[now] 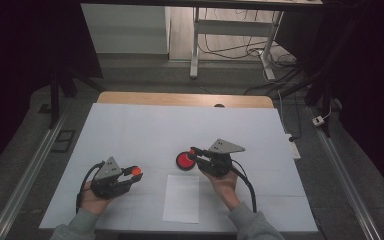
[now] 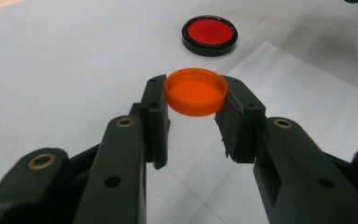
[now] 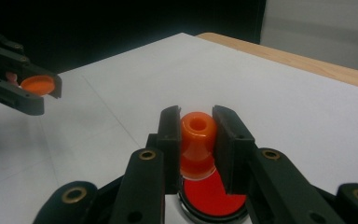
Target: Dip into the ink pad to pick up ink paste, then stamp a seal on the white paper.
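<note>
Far left, over the white tabletop [image 1: 130, 125]: left tongs [image 1: 136, 175] held in a hand [image 1: 92, 200], pinching a shallow orange cap [image 2: 196, 91] between both pads – hollow side up, clear of the surface. Just right of centre, flat on the tabletop near the front edge: a white paper sheet [image 1: 181, 198]. Beyond its far edge, a black-rimmed dish with red filling [image 2: 209, 33]. Directly above that dish: right tongs [image 3: 196, 140], pressed onto a small orange bottle [image 3: 197, 140] at its neck – open mouth facing forward.
</note>
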The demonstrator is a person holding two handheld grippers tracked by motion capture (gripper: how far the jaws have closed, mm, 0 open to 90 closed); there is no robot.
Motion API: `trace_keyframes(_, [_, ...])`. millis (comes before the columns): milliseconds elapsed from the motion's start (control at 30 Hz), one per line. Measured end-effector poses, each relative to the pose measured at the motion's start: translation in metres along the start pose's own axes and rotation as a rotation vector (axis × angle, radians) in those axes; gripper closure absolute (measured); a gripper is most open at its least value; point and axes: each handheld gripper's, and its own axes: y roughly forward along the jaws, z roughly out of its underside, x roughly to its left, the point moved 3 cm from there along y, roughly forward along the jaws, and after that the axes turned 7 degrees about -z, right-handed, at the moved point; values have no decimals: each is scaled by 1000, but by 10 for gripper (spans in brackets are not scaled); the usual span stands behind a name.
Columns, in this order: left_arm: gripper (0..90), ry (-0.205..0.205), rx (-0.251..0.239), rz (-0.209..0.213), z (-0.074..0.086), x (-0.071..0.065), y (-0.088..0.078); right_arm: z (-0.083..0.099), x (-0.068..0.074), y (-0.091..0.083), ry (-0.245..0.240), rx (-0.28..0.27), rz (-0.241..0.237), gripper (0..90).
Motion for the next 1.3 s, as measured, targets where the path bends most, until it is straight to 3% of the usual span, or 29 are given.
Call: trace_keyframes(1300, [646, 2, 2, 8, -1, 0, 1, 4, 17, -19, -6, -7, -21, 730])
